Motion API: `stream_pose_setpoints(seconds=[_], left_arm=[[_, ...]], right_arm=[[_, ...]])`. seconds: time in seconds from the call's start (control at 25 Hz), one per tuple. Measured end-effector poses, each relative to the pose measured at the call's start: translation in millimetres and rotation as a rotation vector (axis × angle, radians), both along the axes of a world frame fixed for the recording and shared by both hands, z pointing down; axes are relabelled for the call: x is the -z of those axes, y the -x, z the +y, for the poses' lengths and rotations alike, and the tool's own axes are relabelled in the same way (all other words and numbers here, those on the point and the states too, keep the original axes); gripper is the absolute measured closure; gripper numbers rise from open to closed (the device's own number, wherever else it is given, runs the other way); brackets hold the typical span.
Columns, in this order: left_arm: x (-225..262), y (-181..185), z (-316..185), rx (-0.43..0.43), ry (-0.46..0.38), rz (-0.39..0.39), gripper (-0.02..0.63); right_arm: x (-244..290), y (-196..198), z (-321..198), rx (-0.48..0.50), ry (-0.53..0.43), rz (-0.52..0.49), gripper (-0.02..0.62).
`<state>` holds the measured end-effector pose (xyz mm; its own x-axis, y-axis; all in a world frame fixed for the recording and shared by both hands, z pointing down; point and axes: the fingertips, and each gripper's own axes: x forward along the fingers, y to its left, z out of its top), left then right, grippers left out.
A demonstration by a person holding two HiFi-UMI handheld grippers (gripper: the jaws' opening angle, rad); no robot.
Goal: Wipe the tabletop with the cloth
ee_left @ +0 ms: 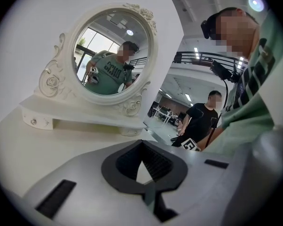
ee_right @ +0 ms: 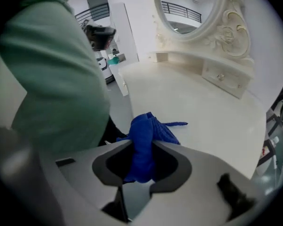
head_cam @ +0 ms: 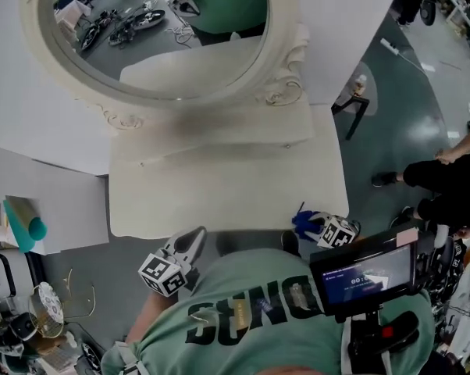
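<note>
We see the cloth (ee_right: 144, 142) deep blue, the tabletop (head_cam: 227, 194) cream, the mirror frame (head_cam: 279, 57) cream too, scroll-patterned, and our shirt (head_cam: 251, 276) pale green.

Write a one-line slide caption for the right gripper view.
Right claw shut on the blue cloth at the tabletop's edge, oval mirror beyond.

A staged home corner inside a big open lab or workshop hall: a white dressing table (head_cam: 219, 198) with an ornate mirror (head_cam: 153, 41) stands against bare partition panels (head_cam: 40, 123) on a grey-green floor (head_cam: 391, 131). A bench crowded with gear (head_cam: 28, 319) sits to the left, a mezzanine railing (ee_left: 202, 56) and strip lights (ee_left: 196, 50) run overhead, and a bystander (ee_left: 201, 119) in black waits near distant desks (ee_left: 166, 114).
</note>
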<state>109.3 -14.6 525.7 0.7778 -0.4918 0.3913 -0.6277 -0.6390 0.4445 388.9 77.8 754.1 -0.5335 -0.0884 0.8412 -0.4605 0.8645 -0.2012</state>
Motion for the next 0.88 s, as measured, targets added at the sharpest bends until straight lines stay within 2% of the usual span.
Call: stream_pose_setpoints(seconds=[0.08,0.2,0.28,0.36,0.48,0.6,0.72,0.88], left_arm=[[2,-12,-4,-0.024,-0.003,-0.001,0.607],[9,-35,-9,-0.059,-0.011,-0.012,0.607],[16,-49,-12,-0.068,-0.023,-0.029,0.607],[24,-64,-12,-0.049,-0.030,-0.047,0.607],[37,-91,2,0.005,-0.032,-0.066,0.607],[39,-113,24,0.077,-0.014,-0.092,0.607],[31,-112,41,0.177,0.026,-0.131,0.607],[33,-100,66,0.282,0.064,-0.172,0.607]], right_arm=[[0,5,25,-0.006,0.024,-0.065,0.488],[17,1,18,-0.068,0.032,-0.180,0.488],[35,-16,-17,-0.132,0.000,-0.236,0.488],[58,-53,-84,-0.211,-0.085,-0.248,0.488],[80,-125,-206,-0.314,-0.233,-0.186,0.488],[76,-174,-299,-0.350,-0.308,-0.079,0.486],[52,-184,-361,-0.341,-0.321,0.004,0.486],[29,-179,-395,-0.312,-0.306,0.069,0.486]])
